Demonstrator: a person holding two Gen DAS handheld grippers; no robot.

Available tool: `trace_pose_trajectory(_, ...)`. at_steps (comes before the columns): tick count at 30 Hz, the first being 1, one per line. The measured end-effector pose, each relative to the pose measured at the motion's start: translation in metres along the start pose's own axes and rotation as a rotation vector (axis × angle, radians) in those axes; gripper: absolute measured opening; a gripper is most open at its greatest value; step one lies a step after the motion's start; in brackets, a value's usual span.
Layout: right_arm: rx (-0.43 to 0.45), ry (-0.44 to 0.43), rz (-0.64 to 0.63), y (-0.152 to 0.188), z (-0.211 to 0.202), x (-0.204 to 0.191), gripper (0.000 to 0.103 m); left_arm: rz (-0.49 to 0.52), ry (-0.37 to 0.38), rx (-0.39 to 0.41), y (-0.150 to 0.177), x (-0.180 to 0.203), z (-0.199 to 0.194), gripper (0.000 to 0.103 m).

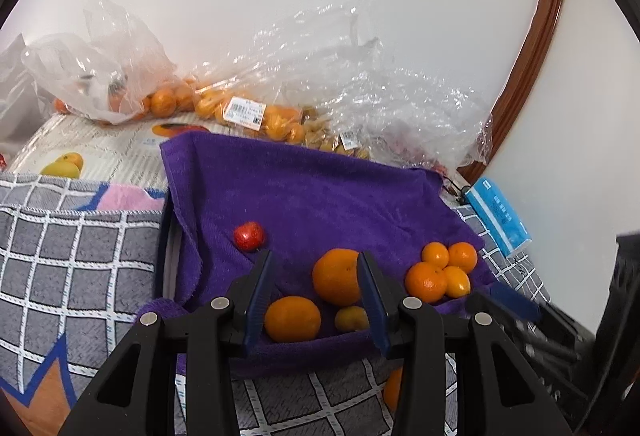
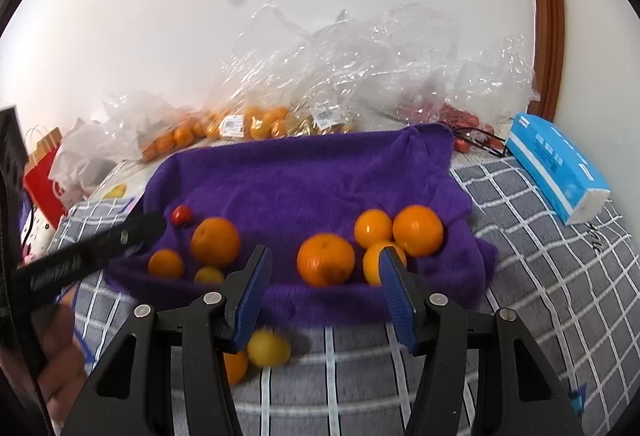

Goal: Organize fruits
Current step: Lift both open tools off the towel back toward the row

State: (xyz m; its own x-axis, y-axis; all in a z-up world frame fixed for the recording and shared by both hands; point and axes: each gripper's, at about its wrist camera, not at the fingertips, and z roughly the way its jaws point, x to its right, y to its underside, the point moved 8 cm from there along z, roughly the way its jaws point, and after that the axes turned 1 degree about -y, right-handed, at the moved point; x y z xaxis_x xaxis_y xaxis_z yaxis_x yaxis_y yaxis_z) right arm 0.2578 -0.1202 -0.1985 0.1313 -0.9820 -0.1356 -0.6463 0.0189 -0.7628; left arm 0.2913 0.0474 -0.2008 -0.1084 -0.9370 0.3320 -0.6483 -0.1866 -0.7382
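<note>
Purple towel (image 2: 304, 176) up front; right gripper (image 2: 326, 264), fingers parted and empty, lines up behind the orange (image 2: 326, 259), nearer than left.

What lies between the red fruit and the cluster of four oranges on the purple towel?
In the left wrist view, one large orange lies between the red fruit and the cluster.

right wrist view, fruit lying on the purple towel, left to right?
On the purple towel: small orange → red fruit → large orange → centre orange → right large orange. The small yellowish one beside the first group and the two middle fruits of the right cluster overlap, so left out.
</note>
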Motion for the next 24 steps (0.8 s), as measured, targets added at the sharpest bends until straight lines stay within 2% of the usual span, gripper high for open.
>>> trace_pose_trajectory(5, -0.047, -0.057, 0.011, 0.02, -0.007, -0.008, 0.037, 0.012, -0.01, 0.025, -0.008, 0.001, -0.013, 0.039)
trace_pose_trajectory(6, -0.054, -0.064, 0.006, 0.023, -0.007, -0.011, 0.035, 0.025, -0.024, 0.009, -0.008, 0.003, -0.016, 0.039)
trace_pose_trajectory(9, -0.068, -0.089, -0.009, 0.031, -0.007, -0.02, 0.033, 0.038, -0.005, -0.004, -0.004, 0.008, -0.031, 0.039)
trace_pose_trajectory(13, -0.097, -0.129, -0.004, 0.037, 0.0, -0.028, 0.033, 0.089, -0.066, -0.01, 0.014, 0.0, -0.055, 0.039)
trace_pose_trajectory(20, -0.139, -0.157, 0.06, 0.042, 0.019, -0.025, 0.032, 0.013, -0.081, -0.078, 0.054, -0.03, -0.076, 0.039)
trace_pose_trajectory(21, -0.141, -0.16, 0.063, 0.042, 0.02, -0.023, 0.024, 0.006, -0.087, -0.087, 0.058, -0.031, -0.076, 0.039)
trace_pose_trajectory(24, -0.132, -0.183, 0.084, 0.041, 0.015, -0.019, 0.023, -0.031, -0.078, -0.123, 0.069, -0.031, -0.072, 0.039)
